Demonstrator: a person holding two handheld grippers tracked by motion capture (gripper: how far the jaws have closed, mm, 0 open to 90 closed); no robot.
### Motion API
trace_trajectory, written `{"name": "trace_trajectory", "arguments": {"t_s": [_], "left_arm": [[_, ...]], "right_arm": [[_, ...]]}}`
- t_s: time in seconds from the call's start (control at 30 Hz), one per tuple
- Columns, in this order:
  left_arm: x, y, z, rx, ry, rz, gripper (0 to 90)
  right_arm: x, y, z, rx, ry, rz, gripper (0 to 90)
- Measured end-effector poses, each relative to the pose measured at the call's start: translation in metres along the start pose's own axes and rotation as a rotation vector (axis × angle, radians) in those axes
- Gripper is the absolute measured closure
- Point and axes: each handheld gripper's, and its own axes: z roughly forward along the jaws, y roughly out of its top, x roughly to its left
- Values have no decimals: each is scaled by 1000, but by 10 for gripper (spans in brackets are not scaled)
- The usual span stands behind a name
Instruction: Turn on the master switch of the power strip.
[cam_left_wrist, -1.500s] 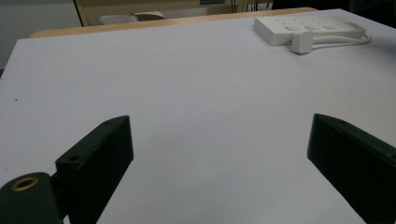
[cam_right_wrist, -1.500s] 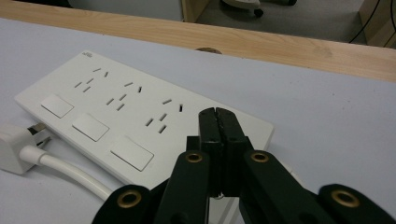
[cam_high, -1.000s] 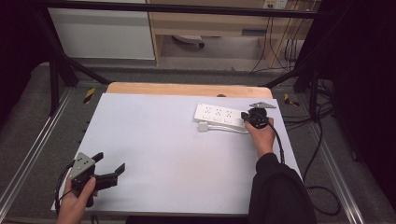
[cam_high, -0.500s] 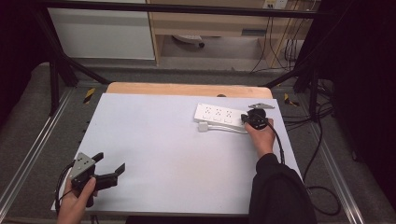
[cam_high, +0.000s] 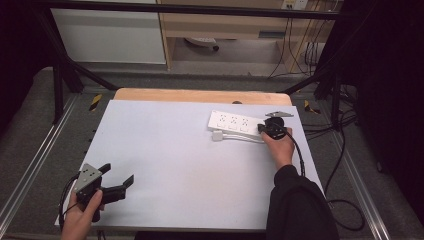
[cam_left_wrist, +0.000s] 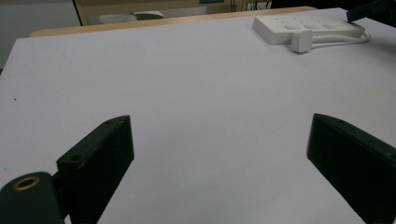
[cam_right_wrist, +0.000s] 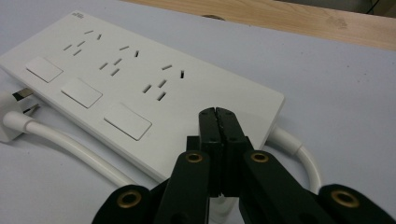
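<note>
A white power strip (cam_high: 232, 121) with three socket groups and three switches lies at the back right of the table, also seen in the left gripper view (cam_left_wrist: 303, 25) and the right gripper view (cam_right_wrist: 140, 79). Its white cable (cam_right_wrist: 70, 144) loops along its near side to the plug (cam_high: 218, 135), which lies loose on the table by the strip's left end. My right gripper (cam_high: 261, 128) is shut with nothing between its fingers; its tips (cam_right_wrist: 217, 112) sit over the strip's right end. My left gripper (cam_high: 118, 173) stands open at the near left corner, its jaws wide apart over bare table (cam_left_wrist: 219, 135).
A white sheet (cam_high: 175, 150) covers the table, with a strip of bare wood (cam_high: 200, 95) along the back edge. Metal rails (cam_high: 30, 165) run along both sides. Cables (cam_high: 345, 150) trail on the floor to the right. A white cabinet (cam_high: 110, 35) stands beyond the table.
</note>
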Motion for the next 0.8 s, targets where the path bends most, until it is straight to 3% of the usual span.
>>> {"name": "trace_trajectory", "arguments": {"t_s": [0.8], "left_arm": [[-1, 0, 0, -3, -6, 9, 75]], "right_arm": [[2, 0, 1, 14, -12, 4, 900]]}}
